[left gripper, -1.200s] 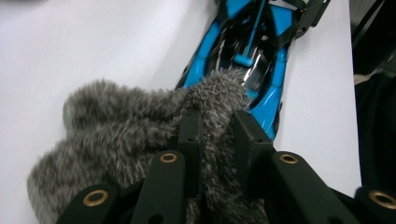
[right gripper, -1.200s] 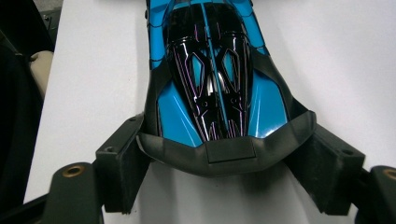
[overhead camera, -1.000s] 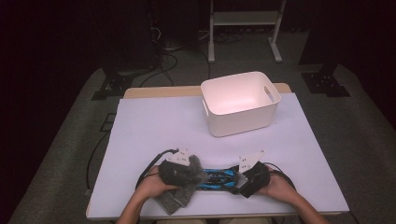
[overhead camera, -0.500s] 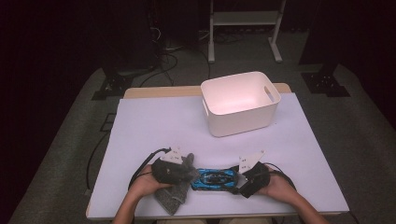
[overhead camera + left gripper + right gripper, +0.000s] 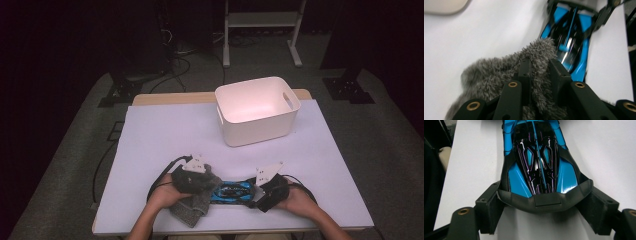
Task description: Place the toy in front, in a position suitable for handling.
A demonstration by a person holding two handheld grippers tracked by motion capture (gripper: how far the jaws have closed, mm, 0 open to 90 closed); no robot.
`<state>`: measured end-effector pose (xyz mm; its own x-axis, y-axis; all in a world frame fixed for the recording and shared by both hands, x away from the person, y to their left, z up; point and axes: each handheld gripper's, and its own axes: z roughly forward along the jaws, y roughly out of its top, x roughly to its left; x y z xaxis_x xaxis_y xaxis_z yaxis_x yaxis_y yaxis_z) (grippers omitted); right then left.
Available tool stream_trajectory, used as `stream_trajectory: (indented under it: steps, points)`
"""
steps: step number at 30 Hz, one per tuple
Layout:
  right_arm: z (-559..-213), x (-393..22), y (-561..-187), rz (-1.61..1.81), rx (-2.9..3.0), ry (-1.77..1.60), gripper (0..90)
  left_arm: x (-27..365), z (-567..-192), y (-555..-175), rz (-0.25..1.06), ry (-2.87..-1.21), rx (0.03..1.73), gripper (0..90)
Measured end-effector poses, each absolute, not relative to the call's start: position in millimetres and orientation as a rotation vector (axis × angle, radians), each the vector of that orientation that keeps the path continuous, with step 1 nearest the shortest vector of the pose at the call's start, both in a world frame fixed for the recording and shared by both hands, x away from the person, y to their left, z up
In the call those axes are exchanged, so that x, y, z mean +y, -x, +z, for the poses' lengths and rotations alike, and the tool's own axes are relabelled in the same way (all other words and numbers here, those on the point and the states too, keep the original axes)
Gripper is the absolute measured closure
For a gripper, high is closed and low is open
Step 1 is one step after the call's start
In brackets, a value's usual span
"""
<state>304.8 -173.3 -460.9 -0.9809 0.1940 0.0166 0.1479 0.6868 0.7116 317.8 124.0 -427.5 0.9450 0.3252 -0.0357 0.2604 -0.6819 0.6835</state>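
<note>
1. The car [image 5: 231, 191] (blue and black, glossy) lies on the table [image 5: 165, 135] near its front edge, at about 6 o'clock from the table's middle in the high view, lengthwise between the two hands.

2. The right gripper [image 5: 260, 192] sits at the car's 3 o'clock end. In the right gripper view its jaws stand wide, one pressed on each side of the car's [image 5: 537, 167] black end piece, so the car is clamped across its width.

3. The left gripper [image 5: 207, 182] sits at the car's 9 o'clock end. In the left gripper view its jaws stand narrow and pinch a fold of the grey cloth [image 5: 499, 75], with fluffy pile bulging up between them.

4. The cloth's tip touches the car [image 5: 571, 42] at the near end of its shiny top; that end is blurred in the left gripper view.

5. In the high view the cloth [image 5: 192, 212] hangs from the left gripper toward 6 o'clock, spread on the table beside the left hand [image 5: 162, 192].

6. The right hand [image 5: 295, 200] grasps its gripper from the 4 o'clock side, close to the table's front edge.

7. The bin [image 5: 255, 127] (white, with a slot handle in its side) stands at about 1 o'clock from the car, well apart from it, toward the table's far edge.
</note>
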Motion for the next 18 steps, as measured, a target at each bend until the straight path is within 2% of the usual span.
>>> stream_trajectory:
  steps: [4, 9, 11, 14, 16, 18]
  points:
    - [-461.0, -173.2, -304.6, 1.186, 2.829, -0.285, 23.9, 135.7, -431.3, -318.5, 0.099, -2.351, 0.448, 73.9]
    - [-460.9, -173.2, -304.4, 1.185, 2.828, -0.286, 23.9, 132.6, -431.1, -317.8, 0.093, -2.351, 0.448, 73.9]
    - [-461.1, -173.4, -304.5, 1.186, 2.828, -0.283, 23.9, 129.5, -430.2, -315.2, 0.072, -2.34, 0.42, 74.7]
    - [-461.2, -173.6, -304.7, 1.188, 2.828, -0.281, 23.9, 115.7, -425.7, -305.8, -0.032, -2.319, 0.309, 74.5]
    - [-461.1, -173.6, -304.7, 1.188, 2.829, -0.279, 23.9, 105.7, -422.6, -300.7, 0.017, -2.379, 0.267, 74.3]
    - [-461.3, -173.8, -304.7, 1.188, 2.828, -0.278, 23.9, 107.0, -422.0, -302.9, 0.008, -2.377, 0.267, 74.4]
